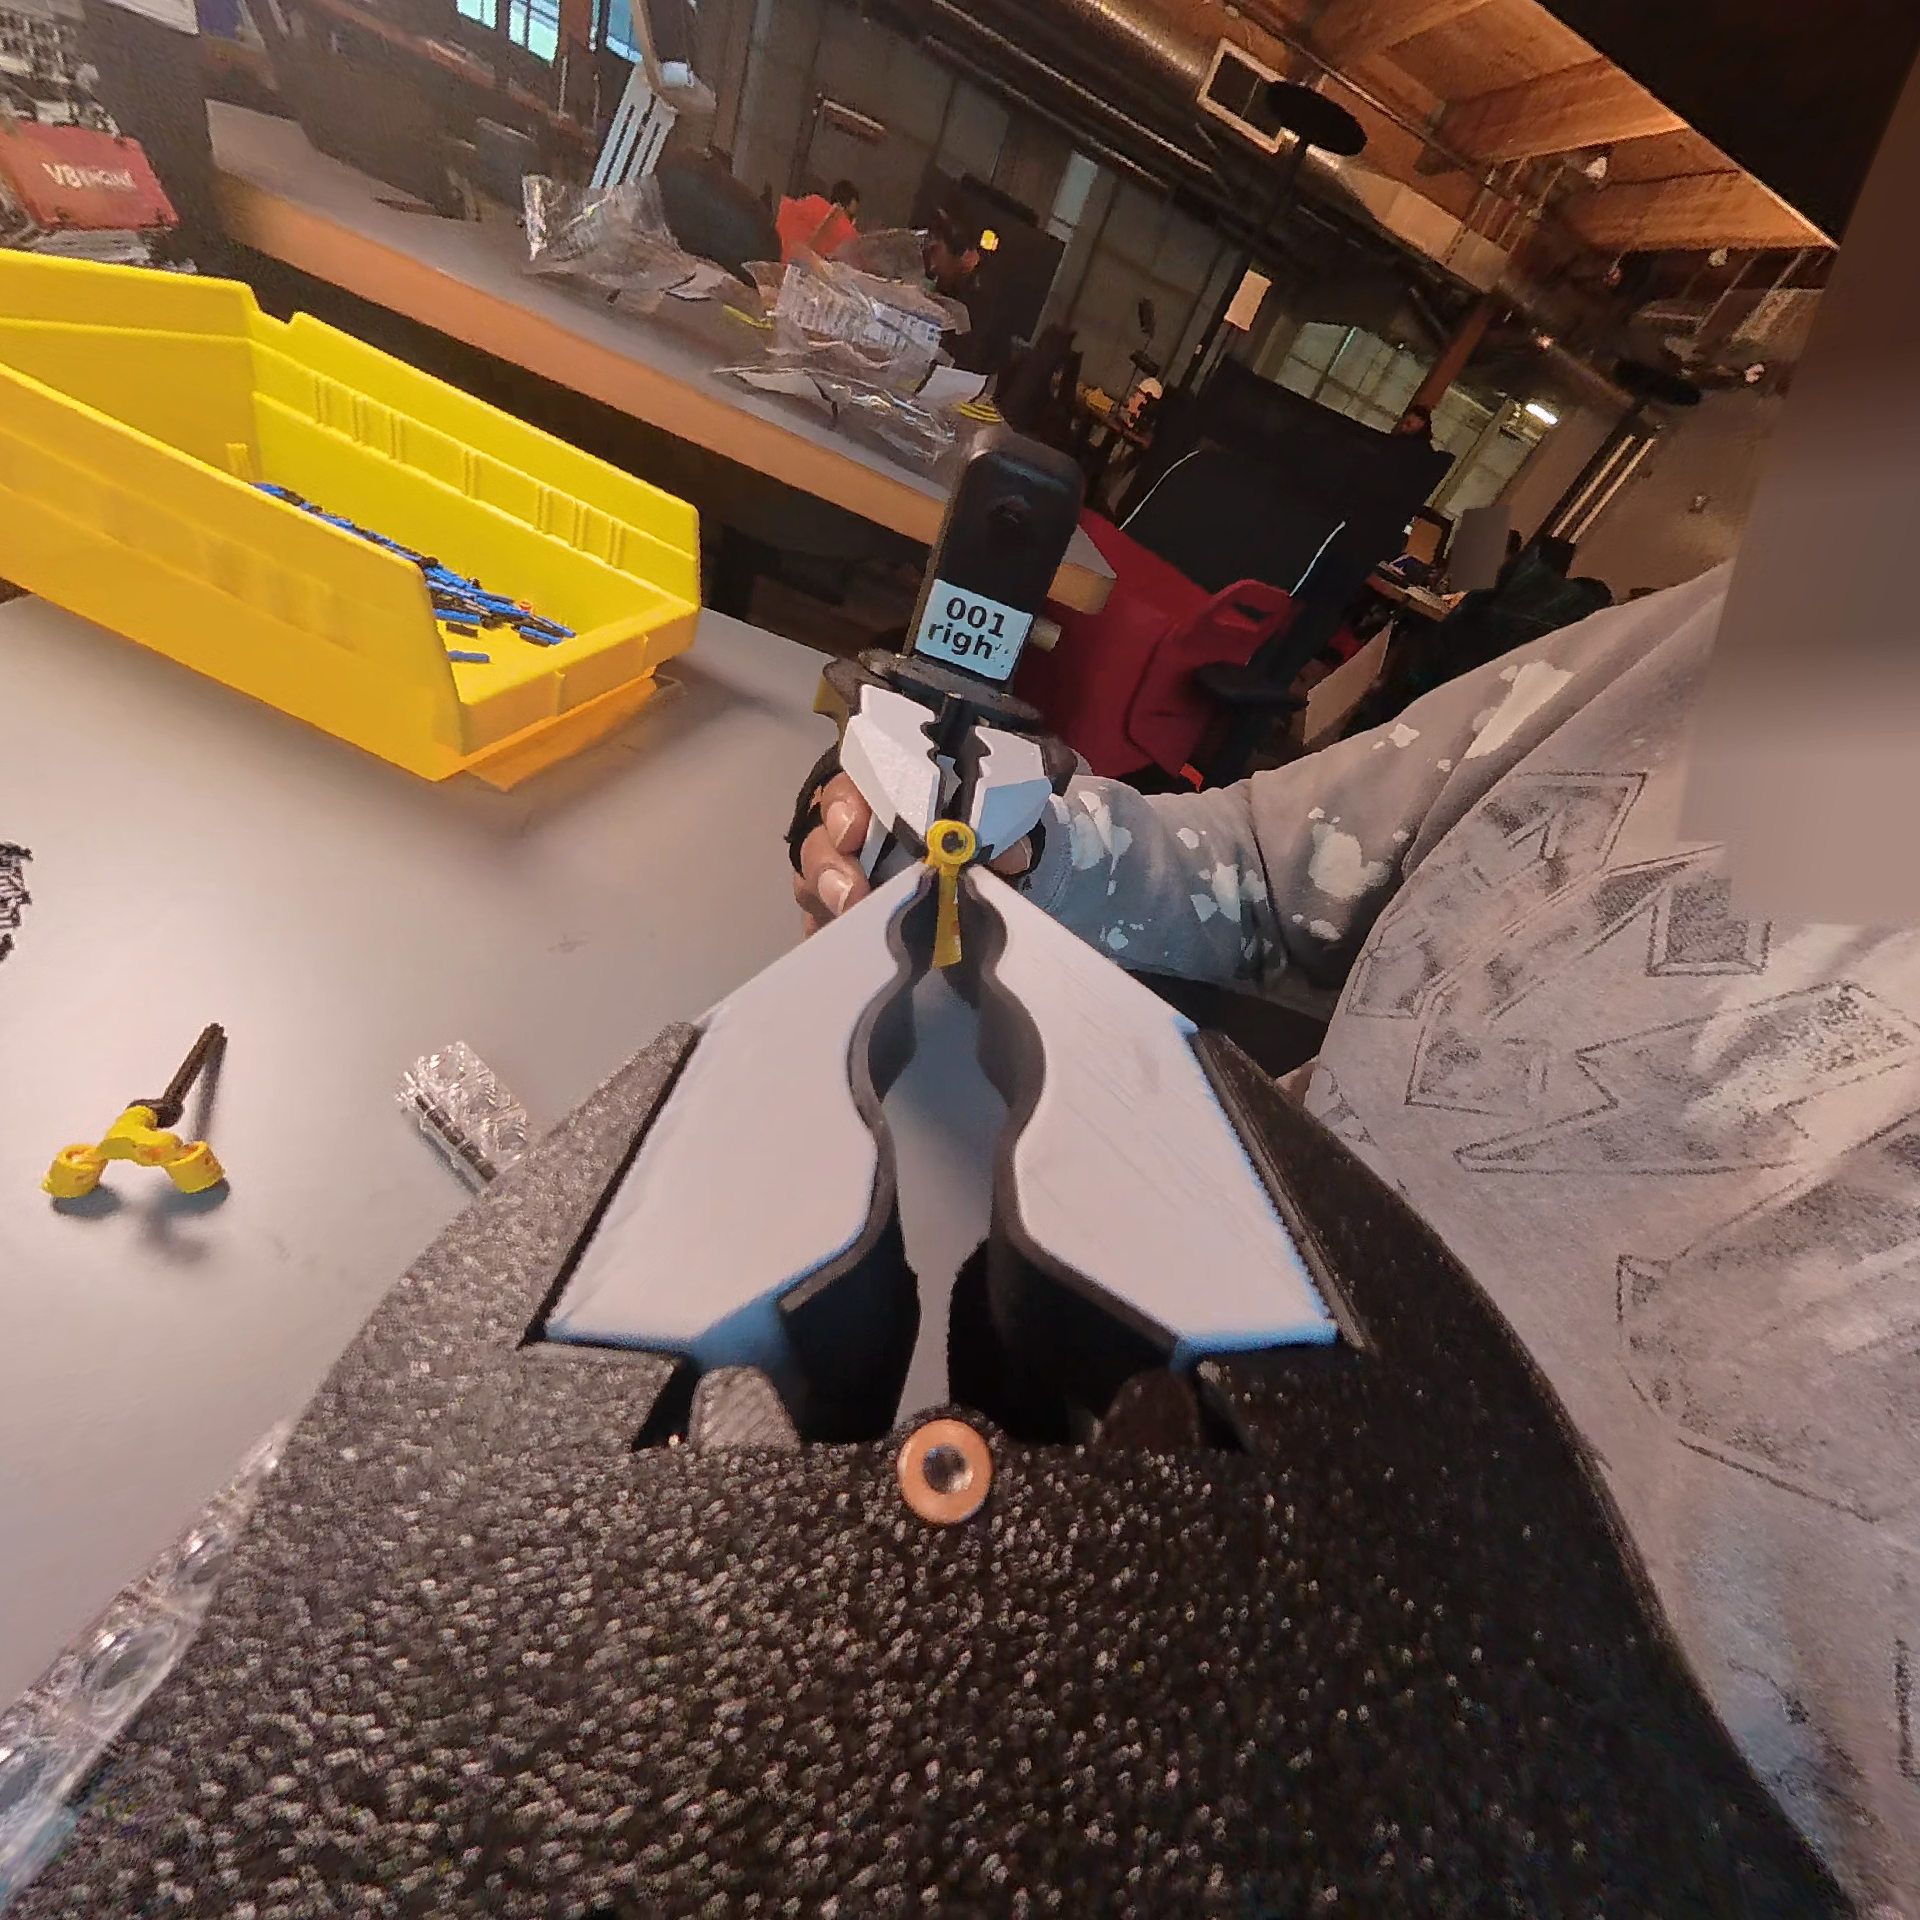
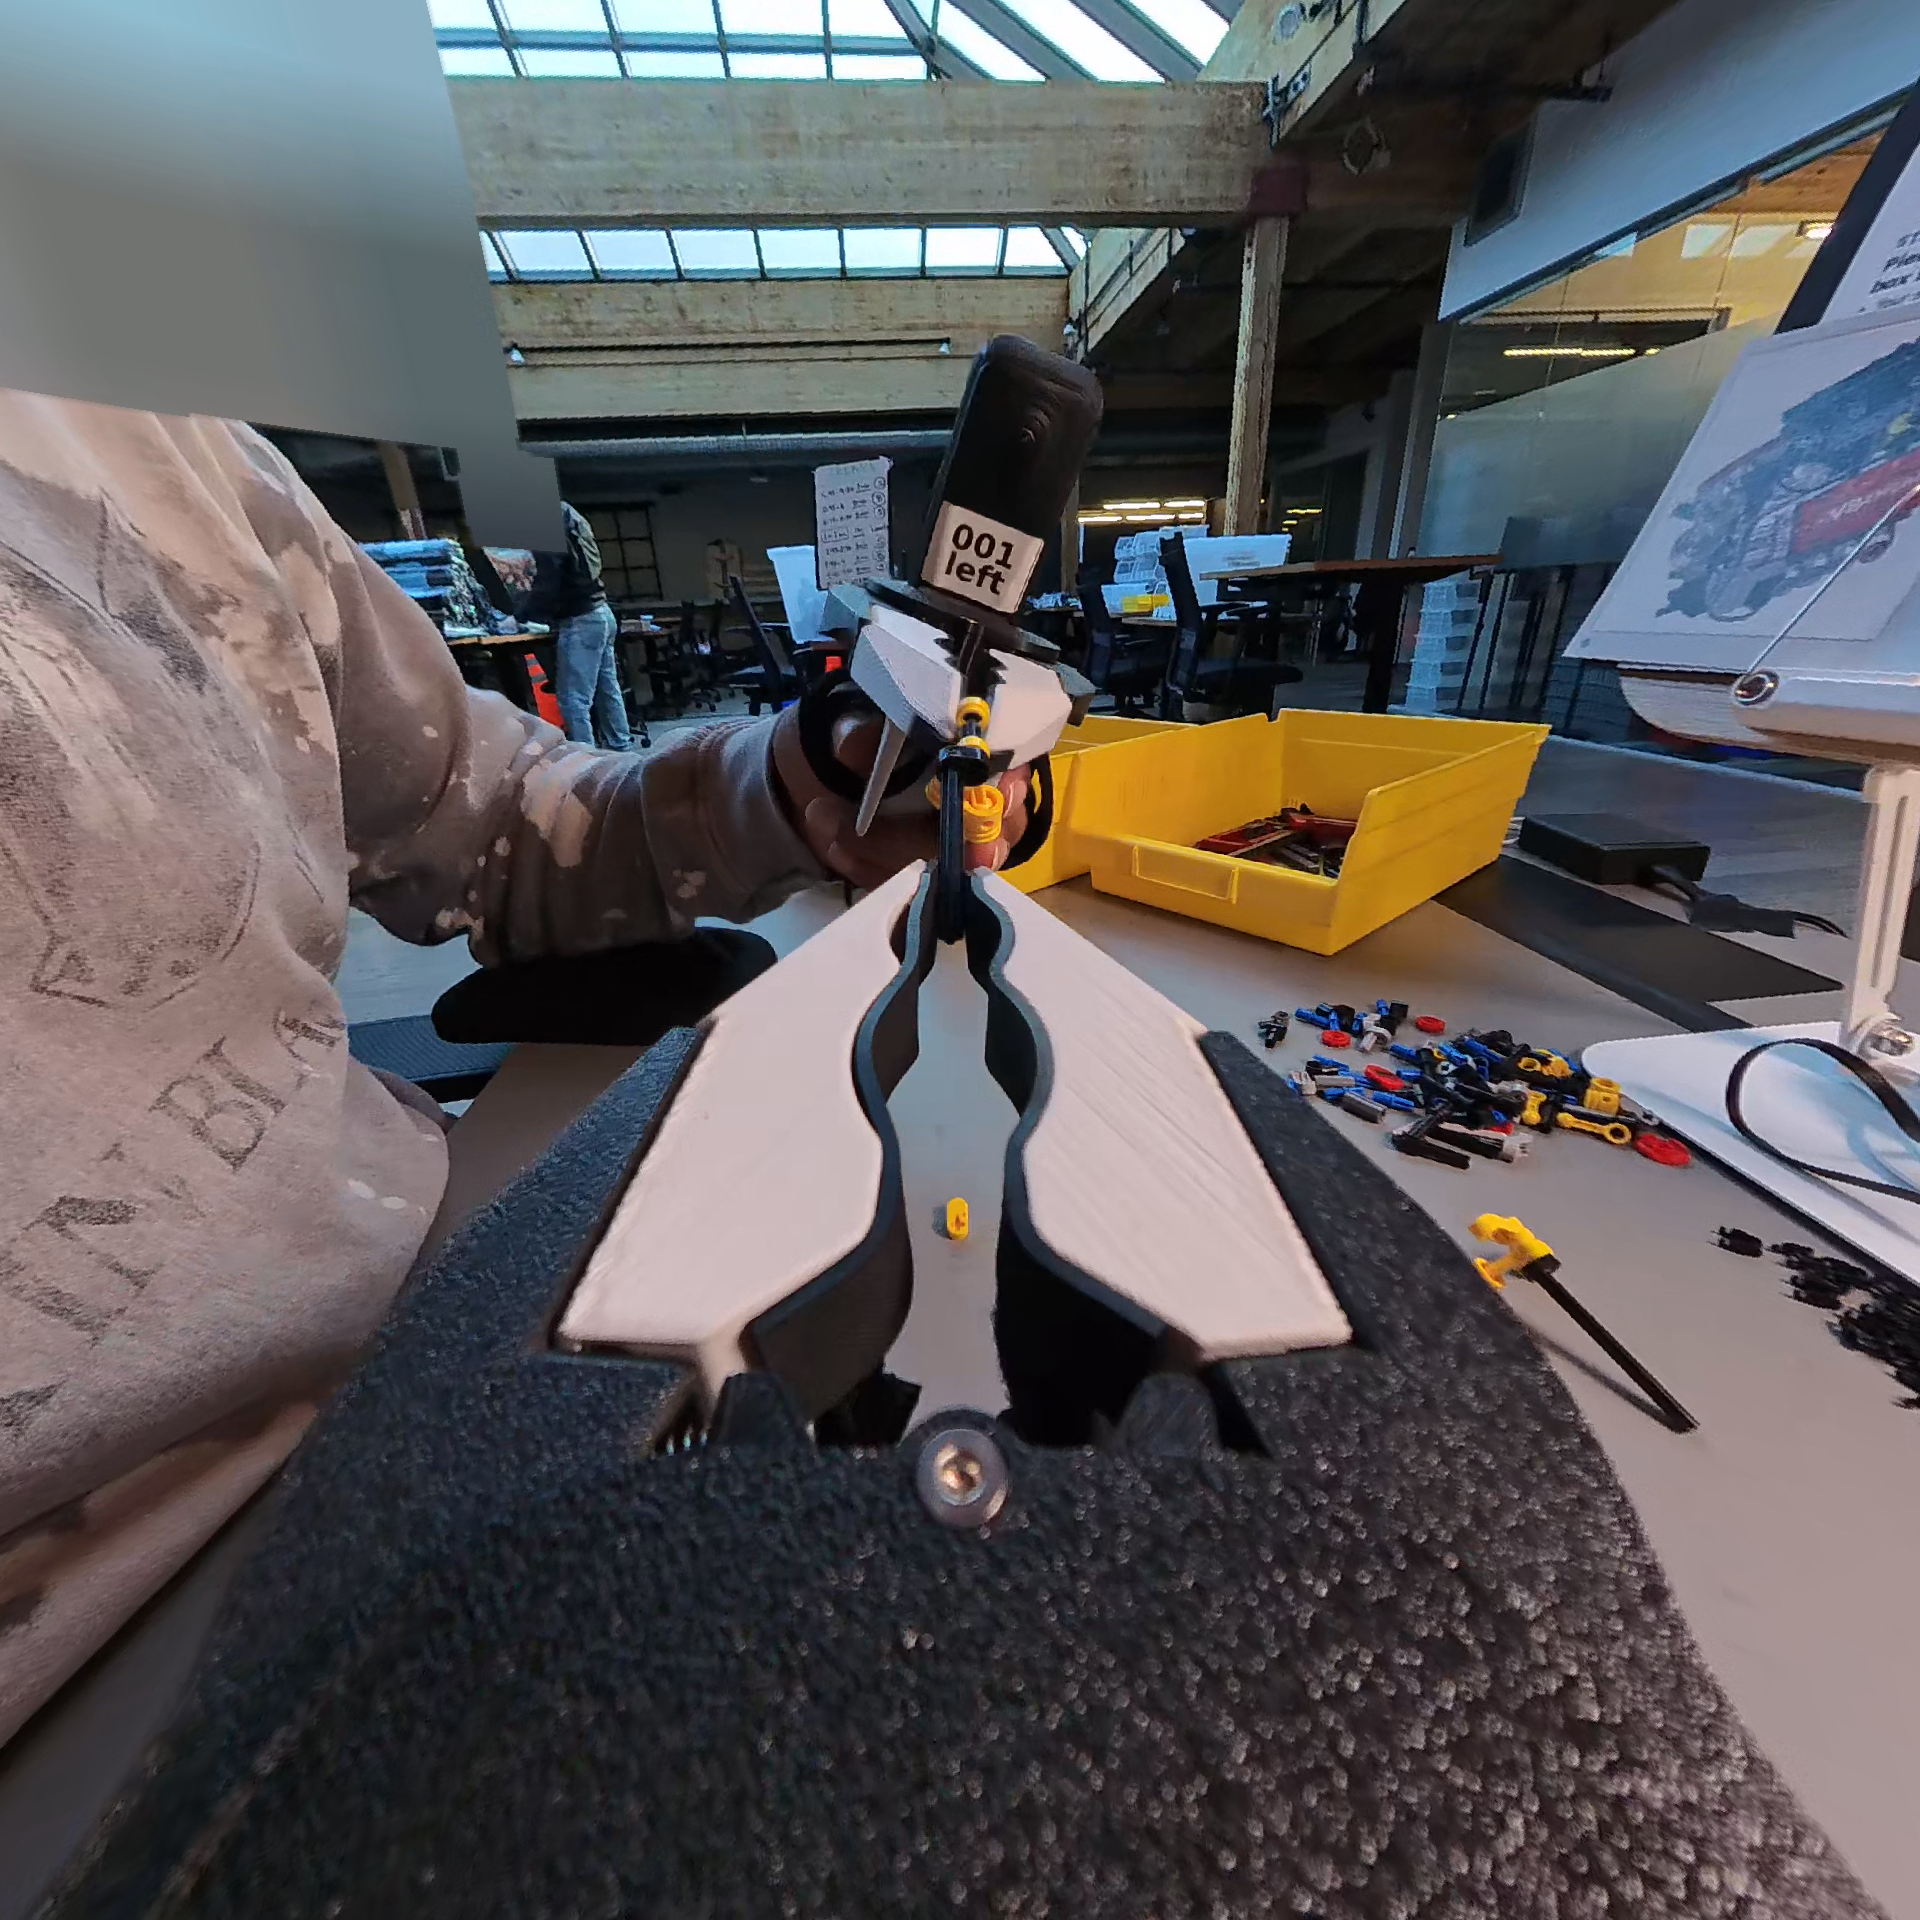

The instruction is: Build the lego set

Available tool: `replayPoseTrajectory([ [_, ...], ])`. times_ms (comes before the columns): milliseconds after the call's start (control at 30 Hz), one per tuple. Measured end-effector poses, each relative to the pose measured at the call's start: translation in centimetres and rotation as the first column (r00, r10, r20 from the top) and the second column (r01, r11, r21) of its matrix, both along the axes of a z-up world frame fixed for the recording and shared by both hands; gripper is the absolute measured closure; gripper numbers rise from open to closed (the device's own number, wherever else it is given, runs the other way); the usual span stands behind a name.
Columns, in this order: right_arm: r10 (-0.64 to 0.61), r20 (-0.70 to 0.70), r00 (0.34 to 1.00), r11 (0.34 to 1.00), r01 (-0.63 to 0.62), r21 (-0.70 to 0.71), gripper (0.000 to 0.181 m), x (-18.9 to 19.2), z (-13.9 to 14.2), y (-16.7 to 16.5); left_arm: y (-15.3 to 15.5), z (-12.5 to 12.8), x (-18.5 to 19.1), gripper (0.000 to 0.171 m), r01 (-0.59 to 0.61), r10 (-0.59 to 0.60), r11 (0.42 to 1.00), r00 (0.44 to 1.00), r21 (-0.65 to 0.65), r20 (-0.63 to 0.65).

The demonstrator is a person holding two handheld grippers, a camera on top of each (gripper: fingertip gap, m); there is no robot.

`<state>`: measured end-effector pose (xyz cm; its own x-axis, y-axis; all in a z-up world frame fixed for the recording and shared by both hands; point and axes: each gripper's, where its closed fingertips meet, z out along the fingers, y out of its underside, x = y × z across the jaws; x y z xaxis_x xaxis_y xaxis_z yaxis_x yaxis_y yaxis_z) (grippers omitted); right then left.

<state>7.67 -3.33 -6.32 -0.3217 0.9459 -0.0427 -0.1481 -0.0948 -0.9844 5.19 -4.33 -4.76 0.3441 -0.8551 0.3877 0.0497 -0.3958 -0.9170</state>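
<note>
- Left gripper (image 1: pixel 948 883): white fingers with black inner edges, tips pinched on a small yellow connector piece (image 1: pixel 948 894) with a round eye at its top; held in the air above the grey table (image 1: pixel 312 935). Contact point partly hidden by the converging tips.
- Same gripper seen from the right wrist view (image 2: pixel 966 717): yellow bushes and a black axle (image 2: pixel 951 831) in line below its tips; exact link between yellow parts and axle hard to make out.
- Right gripper (image 2: pixel 951 894): fingertips clamped on the lower end of the black axle, tip to tip with the left gripper. In the left wrist view (image 1: pixel 961 805), its tips just behind the yellow connector piece; axle there mostly hidden.
- Gloved hand (image 1: pixel 831 842) around the right gripper's handle, only fingers visible; sleeve of a bleach-spotted grey sweatshirt (image 1: pixel 1351 862) behind.
- Yellow bin (image 1: pixel 343 540) on the table, well apart to the far left, holding small blue and black parts; near edge cut off by the frame.
- Another yellow bin (image 2: pixel 1299 821) in the right wrist view, with red and dark parts inside.
- Yellow assembly on a black axle (image 1: pixel 145 1132) lying on the table, beside a clear plastic bag (image 1: pixel 462 1107).
- Loose pile of small building parts (image 2: pixel 1475 1081), blue, black, red and yellow, too small to tell apart singly.
- Yellow connector on a black axle (image 2: pixel 1569 1309) lying near that pile.
- Tiny yellow piece (image 2: pixel 957 1218) on the table, seen between the right gripper's fingers.
- Instruction sheet on a white stand (image 2: pixel 1766 520), cut off at the right edge.
</note>
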Motion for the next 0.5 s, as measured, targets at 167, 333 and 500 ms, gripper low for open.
replayPoseTrajectory([
  [167,-0.044,-0.01,0.999,0.998,0.044,0.043,0.177,-0.12,0.11,0.09,0.22,-0.01,0.01,0.168,-0.021,0.025,0.991,0.999,-0.134,0.025],
  [333,-0.107,-0.024,0.994,0.988,0.109,0.113,0.177,-0.27,0.23,0.25,0.09,0.32,-0.02,0.169,-0.018,0.028,0.979,0.999,-0.203,0.043],
  [500,-0.121,-0.037,0.992,0.986,0.125,0.11,0.177,-0.3,0.41,0.26,0.26,0.28,0.04,0.169,-0.018,0.038,0.956,0.997,-0.291,0.062],
])
